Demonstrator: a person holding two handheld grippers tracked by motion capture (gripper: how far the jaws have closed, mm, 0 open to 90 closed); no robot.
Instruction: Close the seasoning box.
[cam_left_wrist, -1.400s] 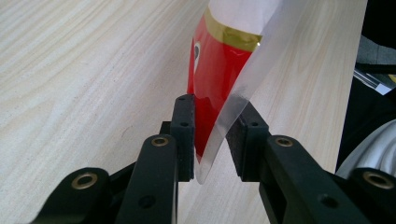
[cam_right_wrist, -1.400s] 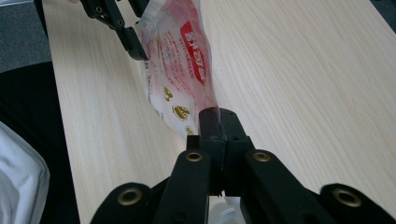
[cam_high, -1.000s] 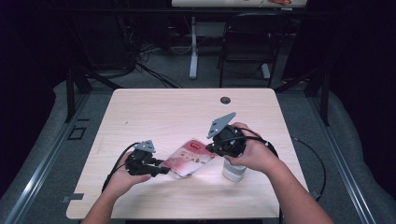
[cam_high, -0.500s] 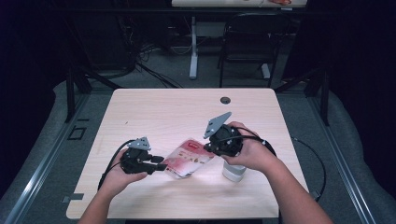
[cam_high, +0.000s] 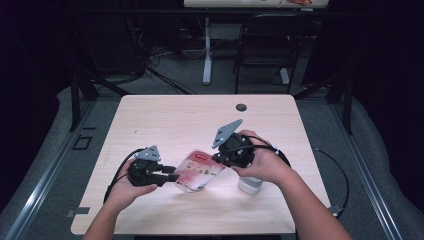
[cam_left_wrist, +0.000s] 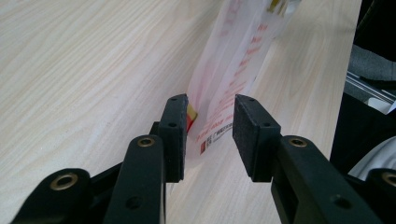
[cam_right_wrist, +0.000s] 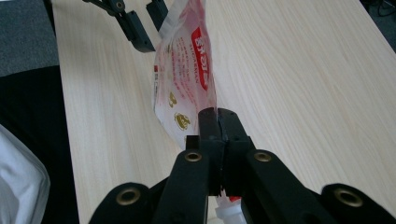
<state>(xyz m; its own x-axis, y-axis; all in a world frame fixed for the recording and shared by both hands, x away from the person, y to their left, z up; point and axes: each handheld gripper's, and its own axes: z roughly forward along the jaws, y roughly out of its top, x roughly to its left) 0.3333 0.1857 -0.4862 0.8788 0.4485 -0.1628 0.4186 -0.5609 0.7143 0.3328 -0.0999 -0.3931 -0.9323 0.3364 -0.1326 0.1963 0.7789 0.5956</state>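
R gripper (cam_right_wrist: 218, 122) has its jaws clamped on one end of the pouch (cam_high: 200, 170), holding it up over the near tabletop (cam_high: 165, 120) so L gripper (cam_left_wrist: 210, 135), jaws just closing but not pressing yet, can grab the other end.

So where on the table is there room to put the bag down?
The far half of the table is bare, from the hands up to the small black hole. The left edge beside the left gripper is free too. It is crowded near the front, around the bag, the right gripper and the white bottle.
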